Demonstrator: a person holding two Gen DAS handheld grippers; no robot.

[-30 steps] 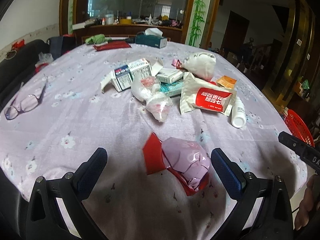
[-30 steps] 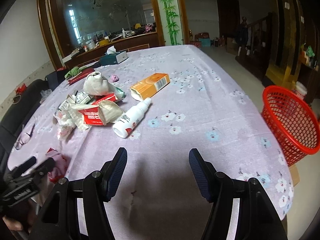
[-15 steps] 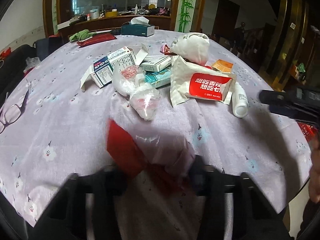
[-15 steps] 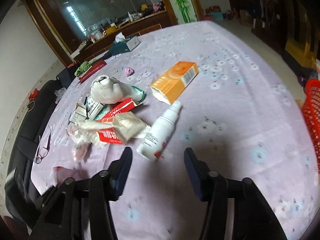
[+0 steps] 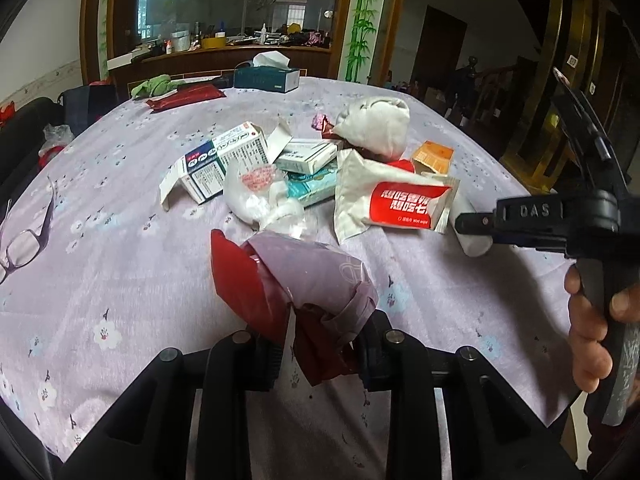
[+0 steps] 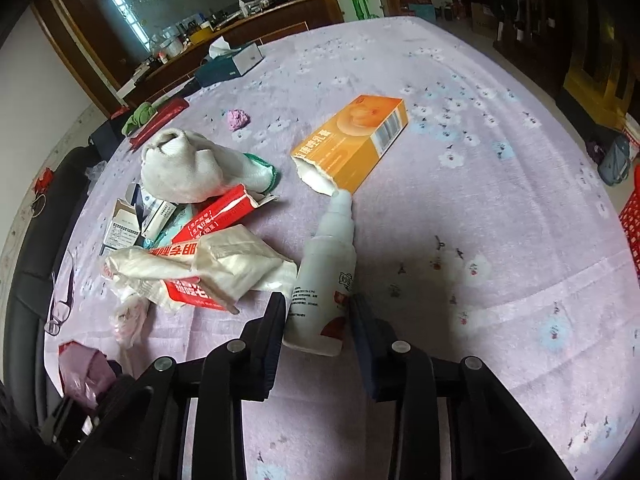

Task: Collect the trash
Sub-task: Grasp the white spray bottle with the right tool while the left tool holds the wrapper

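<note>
My left gripper (image 5: 320, 344) is shut on a crumpled red and pink wrapper (image 5: 304, 276), held just above the flowered purple tablecloth (image 5: 120, 280). In the right wrist view a white spray bottle (image 6: 326, 264) lies between the fingers of my right gripper (image 6: 318, 308); both pads press on its lower body. From the left wrist view the right gripper (image 5: 468, 222) reaches in from the right, held by a hand (image 5: 592, 320). The trash pile holds a red and white pouch (image 5: 400, 204), an open medicine box (image 5: 216, 160), a white cloth bundle (image 6: 180, 172) and an orange carton (image 6: 352, 136).
A red mesh basket (image 6: 632, 220) stands off the table's right edge. Eyeglasses (image 5: 24, 240) lie at the left edge. A tissue box (image 5: 266, 78), a green cloth (image 5: 154, 85) and a red packet (image 5: 186, 96) sit at the far side. A dark sofa (image 6: 36, 260) borders the left.
My left gripper closed on the red and pink wrapper and raised it. My right gripper moved forward to the white spray bottle and its fingers narrowed around it.
</note>
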